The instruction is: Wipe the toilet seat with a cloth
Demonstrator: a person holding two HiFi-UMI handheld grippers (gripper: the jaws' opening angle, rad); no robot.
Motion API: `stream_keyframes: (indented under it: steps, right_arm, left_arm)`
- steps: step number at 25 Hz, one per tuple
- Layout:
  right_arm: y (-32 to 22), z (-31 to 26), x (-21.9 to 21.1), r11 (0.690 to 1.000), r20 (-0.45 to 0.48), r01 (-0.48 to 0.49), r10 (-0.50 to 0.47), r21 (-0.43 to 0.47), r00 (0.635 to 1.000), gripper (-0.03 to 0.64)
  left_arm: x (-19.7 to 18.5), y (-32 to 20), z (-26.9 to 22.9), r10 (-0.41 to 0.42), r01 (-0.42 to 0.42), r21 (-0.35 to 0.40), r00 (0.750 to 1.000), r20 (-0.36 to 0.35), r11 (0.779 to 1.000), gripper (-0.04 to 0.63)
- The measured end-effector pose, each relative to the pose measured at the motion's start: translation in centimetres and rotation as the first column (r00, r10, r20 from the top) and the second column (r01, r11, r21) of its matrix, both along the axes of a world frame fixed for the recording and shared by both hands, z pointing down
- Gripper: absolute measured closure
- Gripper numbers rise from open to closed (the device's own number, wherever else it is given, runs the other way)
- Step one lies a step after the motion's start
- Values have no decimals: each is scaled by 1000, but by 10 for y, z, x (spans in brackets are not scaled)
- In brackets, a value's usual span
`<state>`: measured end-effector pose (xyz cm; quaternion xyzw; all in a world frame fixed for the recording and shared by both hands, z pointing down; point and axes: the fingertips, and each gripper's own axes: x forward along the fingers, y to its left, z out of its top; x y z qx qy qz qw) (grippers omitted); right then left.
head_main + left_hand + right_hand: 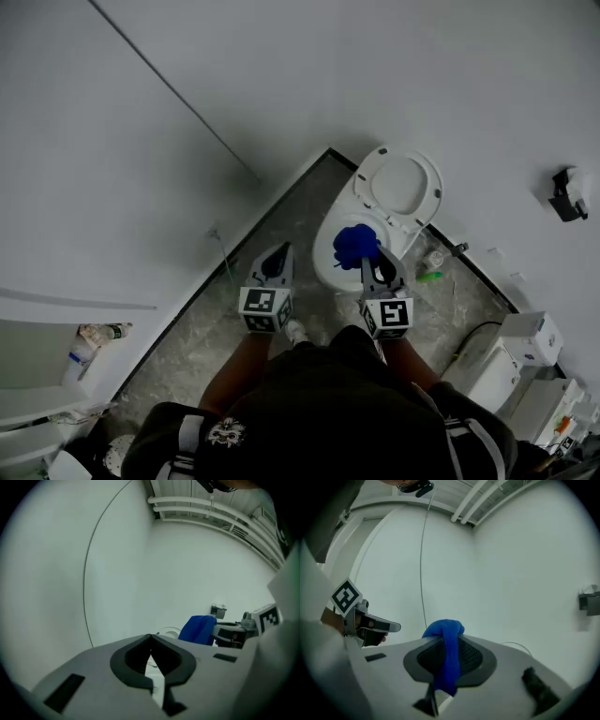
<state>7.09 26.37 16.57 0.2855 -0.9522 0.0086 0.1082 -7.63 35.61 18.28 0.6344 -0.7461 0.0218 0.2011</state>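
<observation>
– Grey, marbled floor (202,352) fills the corner. What is at the far left?

– A white shelf (37,403) with a couple of bottles (92,339) lying on it, against the white wall.

– And the left gripper (279,251)?

– It is held over the floor, just left of the toilet. Its own view shows the two jaws drawn together, tips meeting, with nothing between them.

– Next comes the toilet?

– Yes, it sits in the corner with the lid (403,183) tipped up against the wall. The white toilet seat (322,253) rings the bowl below it.

– Where is the cloth?

– The blue cloth (355,245) is bunched over the bowl opening, inside the ring of the seat as seen from the head view. I cannot tell whether it touches the seat.

– Who holds it?

– The right gripper (372,265). In its own view the jaws are clamped on the cloth, which bulges above the pads and hangs down in a strip between them. The two grippers are side by side, the left one well clear of the cloth.

– Further right?

– A small green thing (429,276) lies on the floor beside the toilet base. White boxes (525,342) stand along the wall, and a black fitting (567,195) is mounted on the wall above them.
</observation>
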Motion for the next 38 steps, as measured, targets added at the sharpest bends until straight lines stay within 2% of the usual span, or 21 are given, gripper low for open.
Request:
stream_keyframes:
  steps: [4, 7, 18, 23, 31, 34, 38]
  right_arm:
    - [-21, -6, -31, 1000, 22, 1, -1, 20, 1000, 558]
    - [-37, -8, -37, 999, 26, -21, 20, 26, 999, 558]
    - [-113, 0, -34, 994, 21, -108, 108, 19, 994, 559]
    - [-146, 14, -32, 996, 24, -90, 90, 8, 996, 560]
    - [-183, 21, -19, 997, 46, -74, 76, -29, 996, 560]
    - [-194, 23, -16, 992, 48, -104, 107, -68, 993, 558]
    - [-209, 29, -16, 990, 45, -129, 132, -62, 990, 558]
  left_arm:
    - [-24, -30, -18, 26, -28, 63, 999, 42, 998, 586]
    - [-29, -47, -19, 40, -44, 76, 998, 53, 996, 586]
    - [-30, -122, 13, 137, -137, -7, 987, 80, 991, 586]
    - [-25, -154, 25, 136, -136, -34, 991, -12, 990, 586]
    - [-9, -207, 17, 140, -137, -56, 989, 41, 989, 586]
    - [-5, -226, 12, 158, -156, -51, 986, 52, 987, 586]
    - [-1, -250, 12, 202, -198, -54, 976, 78, 979, 586]
